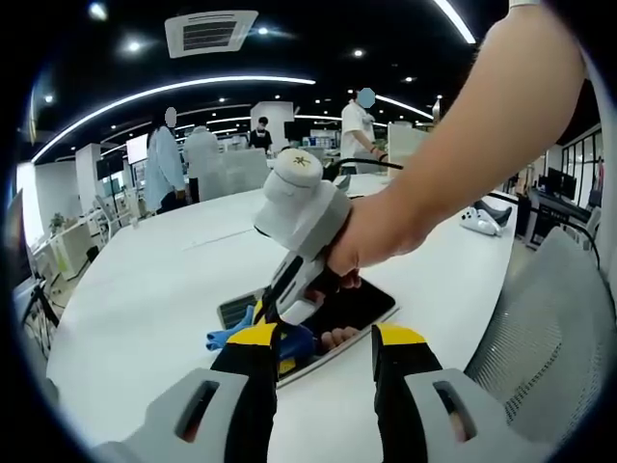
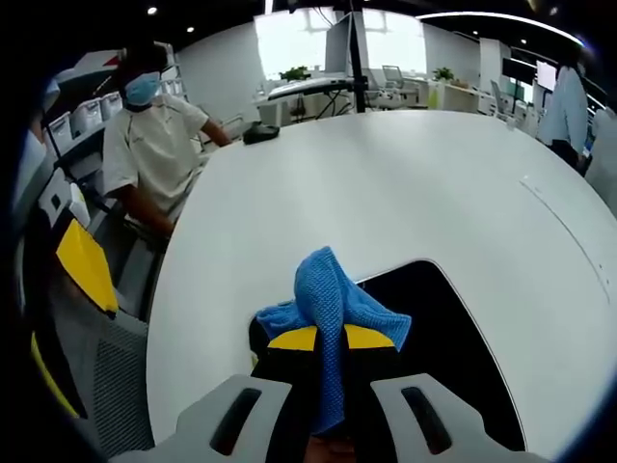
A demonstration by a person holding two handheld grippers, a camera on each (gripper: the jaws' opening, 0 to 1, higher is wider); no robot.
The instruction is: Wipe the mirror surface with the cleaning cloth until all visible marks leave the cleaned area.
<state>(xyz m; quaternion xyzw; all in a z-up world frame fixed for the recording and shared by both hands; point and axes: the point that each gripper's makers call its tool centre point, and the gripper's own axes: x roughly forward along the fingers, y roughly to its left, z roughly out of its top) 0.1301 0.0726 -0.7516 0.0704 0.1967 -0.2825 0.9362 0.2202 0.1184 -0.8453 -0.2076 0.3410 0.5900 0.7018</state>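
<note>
Right gripper (image 2: 331, 340) jaws pinch the blue cloth (image 2: 333, 309) on the mirror (image 2: 453, 357); left gripper (image 1: 328, 349) jaws gape wide.

My right gripper (image 2: 328, 340): yellow tips, black jaws, pale grey body. Cloth (image 2: 331, 301) between them: bright blue, fine woven texture. Mirror (image 2: 453, 357): reads dark, near black, thin pale edge. Tabletop (image 2: 386, 183): plain white. My left gripper (image 1: 323, 340): same yellow tips over black, grey below. Chair (image 1: 549, 328) at the tabletop's edge: light grey mesh.
</note>
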